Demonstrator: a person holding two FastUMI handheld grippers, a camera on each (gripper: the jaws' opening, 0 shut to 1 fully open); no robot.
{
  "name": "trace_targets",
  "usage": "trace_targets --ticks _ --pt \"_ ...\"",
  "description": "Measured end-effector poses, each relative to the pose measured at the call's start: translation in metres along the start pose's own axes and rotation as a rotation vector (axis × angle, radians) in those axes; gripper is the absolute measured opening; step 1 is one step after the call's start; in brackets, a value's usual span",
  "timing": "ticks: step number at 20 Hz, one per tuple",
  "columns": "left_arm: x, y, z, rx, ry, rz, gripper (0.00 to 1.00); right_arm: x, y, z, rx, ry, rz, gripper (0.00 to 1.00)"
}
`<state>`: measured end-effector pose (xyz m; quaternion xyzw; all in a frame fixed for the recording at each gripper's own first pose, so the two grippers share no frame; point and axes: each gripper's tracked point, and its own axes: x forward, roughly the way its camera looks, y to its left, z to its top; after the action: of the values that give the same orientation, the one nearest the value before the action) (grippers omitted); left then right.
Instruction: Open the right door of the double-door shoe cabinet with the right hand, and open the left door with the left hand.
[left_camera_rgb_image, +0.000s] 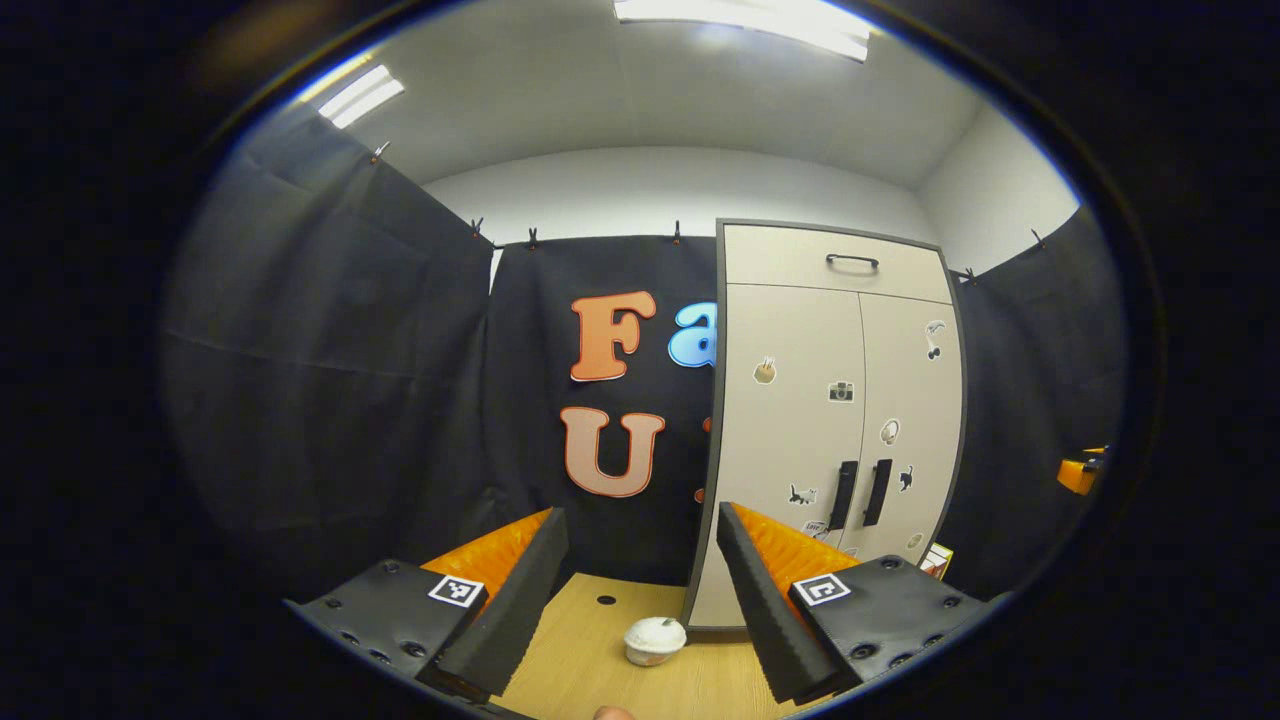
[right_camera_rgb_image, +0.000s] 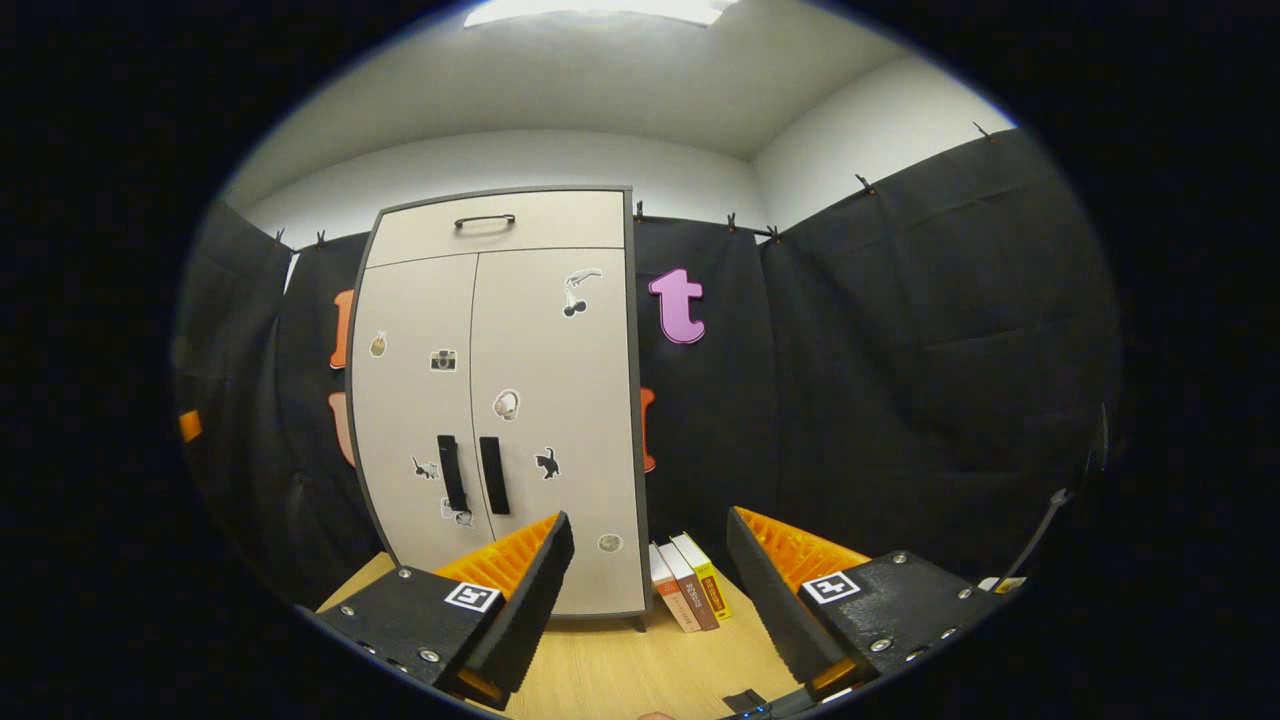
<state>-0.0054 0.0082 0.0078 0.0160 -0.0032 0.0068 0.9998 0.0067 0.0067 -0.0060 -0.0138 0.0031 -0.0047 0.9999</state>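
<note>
Left gripper view: left gripper (left_camera_rgb_image: 640, 600) has its fingers spread wide, holding nothing. The tall beige double-door shoe cabinet (left_camera_rgb_image: 800, 420) stands on the light wooden desk (left_camera_rgb_image: 600, 670), both doors shut. Right gripper (right_camera_rgb_image: 645, 590) is likewise wide open and empty, near the cabinet. I'd steer it onto the right door's black vertical handle (right_camera_rgb_image: 493, 475) first, close squarely, then pull outward.

No wording can be read anywhere. The shoe cabinet (right_camera_rgb_image: 500, 400) carries only picture stickers, among them a camera sticker (right_camera_rgb_image: 443, 360) and a cat sticker (right_camera_rgb_image: 546, 463). The spines of the books (right_camera_rgb_image: 690, 590) beside it bear print too small to read. Each gripper finger mount shows a square fiducial marker (left_camera_rgb_image: 456, 590), not text.
</note>
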Motion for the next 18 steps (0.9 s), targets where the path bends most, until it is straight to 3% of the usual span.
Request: trace_targets --ticks 9,18 --pt "0.000 0.023 -0.012 0.007 0.025 0.037 0.96 0.057 0.074 -0.017 -0.031 -0.003 0.109 0.94" --pt "-0.003 0.060 -0.014 0.031 0.027 0.109 0.96 0.146 0.163 -0.057 -0.033 0.050 0.205 0.94"
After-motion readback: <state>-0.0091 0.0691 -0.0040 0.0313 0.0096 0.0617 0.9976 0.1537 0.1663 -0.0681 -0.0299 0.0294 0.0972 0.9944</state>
